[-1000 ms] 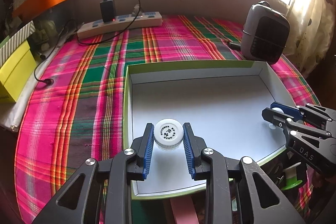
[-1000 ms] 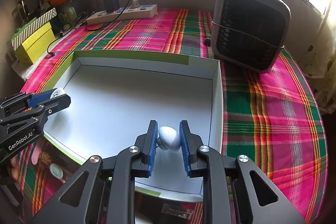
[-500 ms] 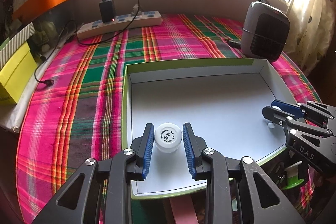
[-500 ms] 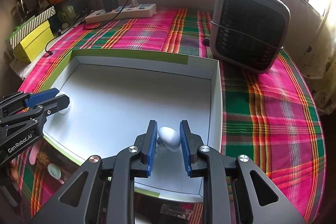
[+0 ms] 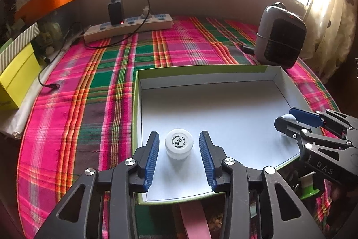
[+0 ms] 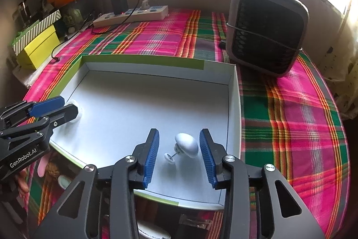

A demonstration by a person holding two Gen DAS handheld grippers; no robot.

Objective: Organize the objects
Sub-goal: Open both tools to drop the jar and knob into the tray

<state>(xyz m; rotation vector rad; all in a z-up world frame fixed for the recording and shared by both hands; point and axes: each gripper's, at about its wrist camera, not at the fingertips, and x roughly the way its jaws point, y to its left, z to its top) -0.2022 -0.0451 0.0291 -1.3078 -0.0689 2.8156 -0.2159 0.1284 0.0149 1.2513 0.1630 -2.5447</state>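
A shallow white box with a green rim (image 5: 201, 68) lies on the plaid cloth; it also shows in the right wrist view (image 6: 143, 58). A small white jar with a printed lid (image 5: 179, 146) stands on the box floor between the pads of my open left gripper (image 5: 179, 157), untouched. A white egg-shaped piece with a small pin and disc (image 6: 186, 145) lies on the box floor between the pads of my open right gripper (image 6: 179, 157). The left gripper appears at the left of the right wrist view (image 6: 56, 110), and the right gripper at the right of the left wrist view (image 5: 295, 120).
A grey heater (image 6: 266, 28) stands on the cloth behind the box's right corner. A power strip with a charger (image 5: 127, 26) lies at the back. A yellow box (image 5: 15, 75) sits at the left. A green spool (image 5: 308, 187) and other items lie below the box's near edge.
Both grippers have opened. The left let go of the white jar and the right let go of the egg-shaped piece, which now both rest on the box floor.
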